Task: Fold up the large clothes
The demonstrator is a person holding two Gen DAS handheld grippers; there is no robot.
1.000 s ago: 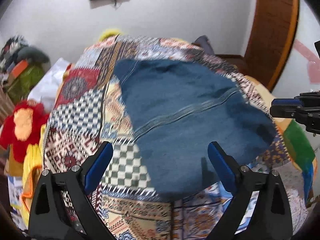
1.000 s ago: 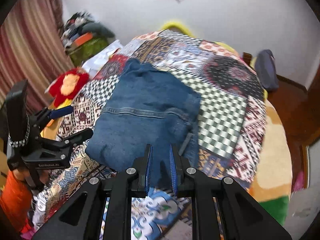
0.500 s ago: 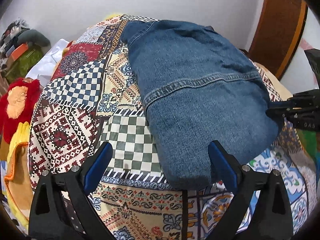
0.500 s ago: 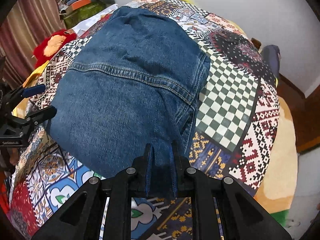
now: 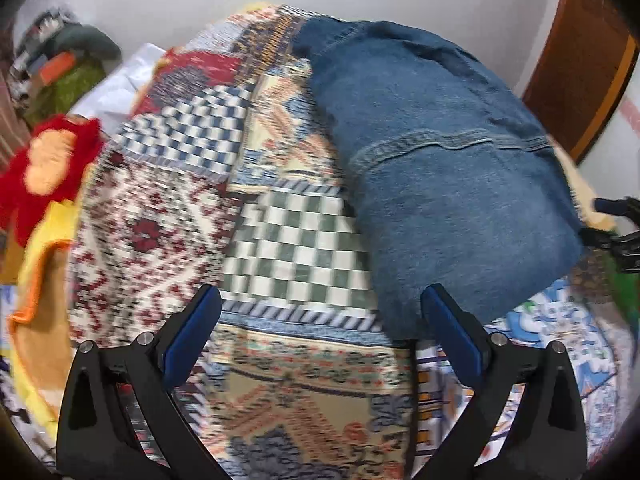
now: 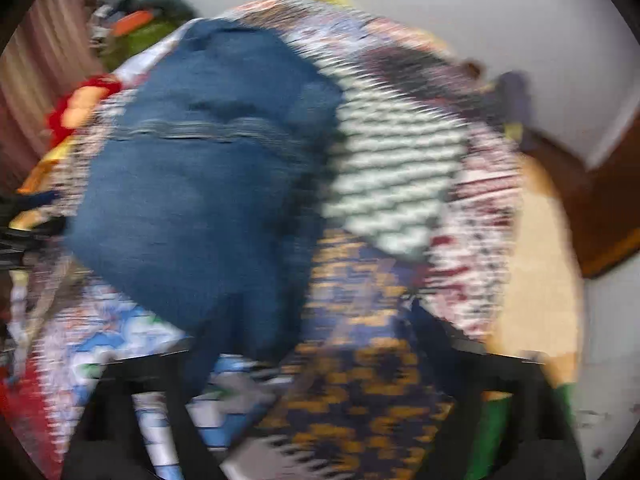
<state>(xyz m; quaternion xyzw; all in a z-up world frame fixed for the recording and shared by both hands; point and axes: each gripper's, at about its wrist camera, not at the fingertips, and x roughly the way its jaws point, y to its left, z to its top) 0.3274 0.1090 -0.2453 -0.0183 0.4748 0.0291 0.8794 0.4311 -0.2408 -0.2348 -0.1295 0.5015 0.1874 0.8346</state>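
The jeans (image 5: 448, 184) are lying folded on the quilt (image 5: 288, 248), spreading from the far middle toward the near right in the left wrist view. The left gripper (image 5: 320, 332) is hovering over the quilt with its jaws standing wide apart and nothing between them; its right finger (image 5: 452, 340) is sitting just at the near edge of the jeans, while the left finger (image 5: 192, 336) is over the checked patches, well clear of the denim. The right gripper (image 5: 616, 236) is showing at the far right edge of that view, just beside the right side of the jeans (only a dark sliver of it is visible). In the right wrist view everything is smeared by motion: the jeans (image 6: 208, 200) are filling the left half, the right gripper (image 6: 304, 364) is showing its fingers spread apart, and the near end of the denim is lying just ahead of its left finger (image 6: 188, 368); whether cloth is touching it I cannot tell. A red toy (image 5: 44, 164) is lying off the quilt's left side.
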